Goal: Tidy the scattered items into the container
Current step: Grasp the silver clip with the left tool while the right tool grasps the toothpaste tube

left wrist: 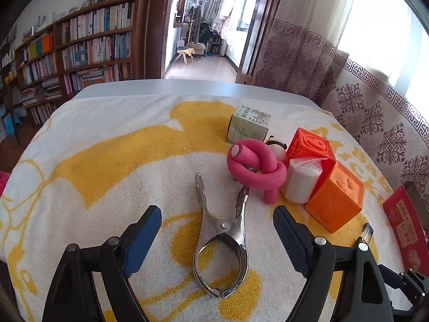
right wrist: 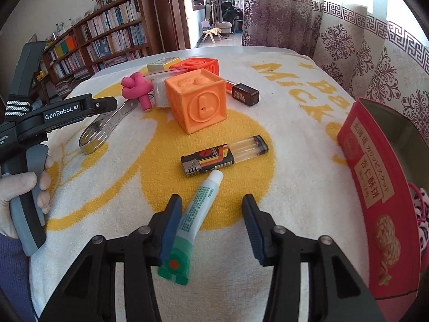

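My left gripper [left wrist: 217, 225] is open, its jaws on either side of a steel clamp [left wrist: 224, 241] lying on the towel. Behind it sit a knotted pink foam roller [left wrist: 254, 166], a white roll [left wrist: 303, 179], two orange cubes [left wrist: 335, 196] and a small carton [left wrist: 249, 126]. My right gripper [right wrist: 211, 214] is open around a green-and-white tube [right wrist: 195, 214], which lies against its left finger. A lighter [right wrist: 224, 155] lies just beyond the tube. The red tin container [right wrist: 375, 177] stands at the right, with a pink patterned item [right wrist: 422, 214] inside.
A yellow-and-white towel [right wrist: 268, 214] covers the table. A brown bottle [right wrist: 245, 94] lies behind the near orange cube [right wrist: 198, 102]. The left gripper body [right wrist: 53, 115] and hand fill the left of the right wrist view. Curtains hang at right, bookshelves at left.
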A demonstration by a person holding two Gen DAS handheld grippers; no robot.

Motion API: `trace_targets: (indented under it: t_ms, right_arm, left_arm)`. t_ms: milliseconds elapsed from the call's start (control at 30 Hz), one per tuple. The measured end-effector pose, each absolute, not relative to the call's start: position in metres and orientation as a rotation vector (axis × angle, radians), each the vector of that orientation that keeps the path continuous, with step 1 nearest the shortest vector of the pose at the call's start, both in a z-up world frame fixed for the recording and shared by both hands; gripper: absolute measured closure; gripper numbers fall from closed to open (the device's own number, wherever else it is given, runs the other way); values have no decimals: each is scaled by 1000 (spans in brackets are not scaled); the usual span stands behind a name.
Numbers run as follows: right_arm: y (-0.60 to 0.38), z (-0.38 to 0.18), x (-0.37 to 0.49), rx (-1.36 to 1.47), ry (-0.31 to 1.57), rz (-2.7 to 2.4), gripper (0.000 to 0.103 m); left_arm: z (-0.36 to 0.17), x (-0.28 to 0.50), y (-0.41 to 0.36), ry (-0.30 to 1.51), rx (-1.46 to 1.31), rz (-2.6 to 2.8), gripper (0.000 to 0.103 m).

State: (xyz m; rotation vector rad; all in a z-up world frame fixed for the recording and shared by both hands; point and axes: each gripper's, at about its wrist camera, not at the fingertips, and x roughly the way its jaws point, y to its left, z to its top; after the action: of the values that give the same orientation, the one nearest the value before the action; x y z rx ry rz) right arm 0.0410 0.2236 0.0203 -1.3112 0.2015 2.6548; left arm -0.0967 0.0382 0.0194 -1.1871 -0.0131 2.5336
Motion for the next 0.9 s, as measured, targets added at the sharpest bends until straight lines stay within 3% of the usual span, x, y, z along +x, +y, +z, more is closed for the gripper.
trace_targets:
  t_ms: [67, 100, 133, 200, 667, 733, 767, 800, 833, 900]
  right_arm:
    - [224, 21, 42, -1309, 198, 2659, 90]
    - [224, 21, 43, -1305, 201, 2660, 90]
    - [224, 22, 45, -1298, 203, 2660, 90]
    - [225, 25, 50, -1276, 208, 2665, 90]
    - [237, 58, 83, -1125, 277, 2703, 90]
    - [238, 57, 83, -1130, 292, 2701, 90]
    - [238, 57, 83, -1135, 302, 2701, 90]
    - [238, 55, 83, -1141, 309, 2702, 90]
    - [238, 54, 83, -1145, 314, 2703, 90]
    - [238, 51, 82, -1156, 320, 2703, 90]
  left_arm:
    - [15, -98, 48, 49, -1211, 2499, 24]
    - [14, -99, 51, 62, -1222, 2485, 42]
    - [12, -101, 52, 68, -1237, 2478, 52]
    - [11, -102, 48, 38, -1246, 2474, 65]
    - [43, -81, 31, -57, -1096, 2512, 71]
    - [37, -85, 34, -36, -1135, 2501, 67]
    - [34, -87, 36, -26, -1158, 2504, 58]
    - [31, -88, 37, -14, -1170, 2515, 31]
    - [29, -88, 39, 7, -1173, 2531, 11]
    - [26, -87, 44, 62, -1174, 2546, 10]
